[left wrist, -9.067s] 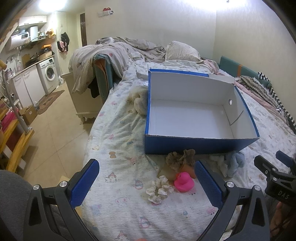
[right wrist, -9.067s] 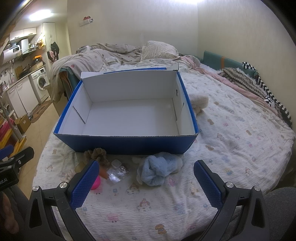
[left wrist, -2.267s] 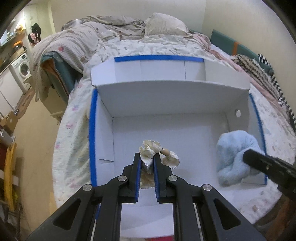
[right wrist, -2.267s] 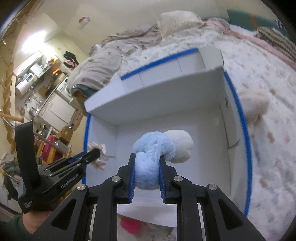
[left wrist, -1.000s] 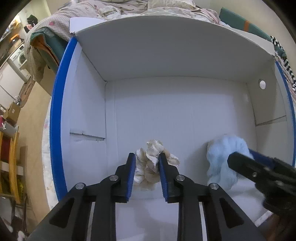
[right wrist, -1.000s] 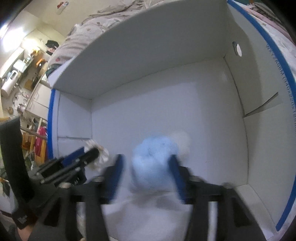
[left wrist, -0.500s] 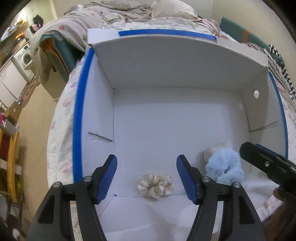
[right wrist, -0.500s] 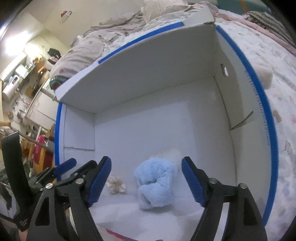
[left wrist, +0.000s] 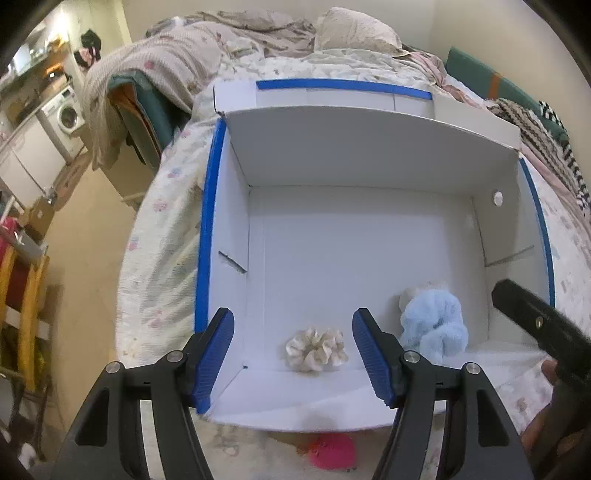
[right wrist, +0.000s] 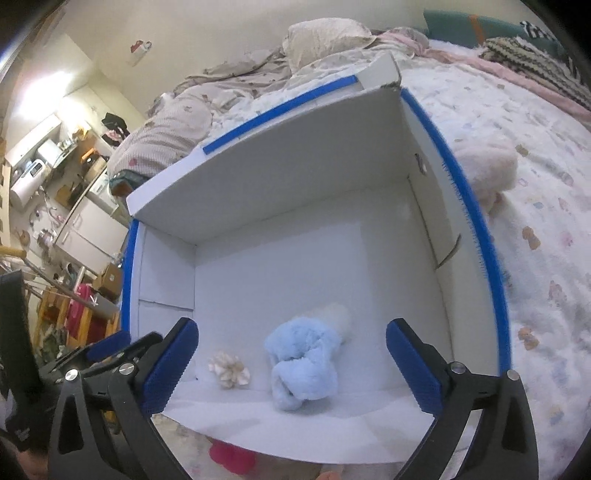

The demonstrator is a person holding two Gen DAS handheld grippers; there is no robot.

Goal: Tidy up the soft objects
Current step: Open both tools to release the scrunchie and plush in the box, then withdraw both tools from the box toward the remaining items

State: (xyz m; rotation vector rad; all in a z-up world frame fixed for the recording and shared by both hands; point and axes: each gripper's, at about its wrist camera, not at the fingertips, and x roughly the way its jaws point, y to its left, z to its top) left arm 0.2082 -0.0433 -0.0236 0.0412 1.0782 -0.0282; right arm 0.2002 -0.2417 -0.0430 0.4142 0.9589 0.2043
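Observation:
A blue cardboard box with a white inside (left wrist: 207, 206) (right wrist: 476, 206) sits on the bed. A cream scrunchie (left wrist: 317, 350) (right wrist: 229, 370) lies on the box floor near the front wall. A fluffy light-blue soft item (left wrist: 432, 325) (right wrist: 303, 363) lies to its right in the box, with a white fluffy piece behind it. My left gripper (left wrist: 293, 354) is open and empty above the scrunchie. My right gripper (right wrist: 291, 365) is open and empty above the blue item.
A pink rubber duck (left wrist: 332, 451) (right wrist: 232, 457) lies on the bedsheet just in front of the box. A cream fluffy item (right wrist: 484, 166) lies on the bed right of the box. Blankets and a pillow (left wrist: 354, 27) are piled behind it. The bed's left edge drops to the floor (left wrist: 85, 258).
Both grippers opened and let go: the scrunchie and the blue item now lie on the box floor. Both grippers have since pulled back and up from the box.

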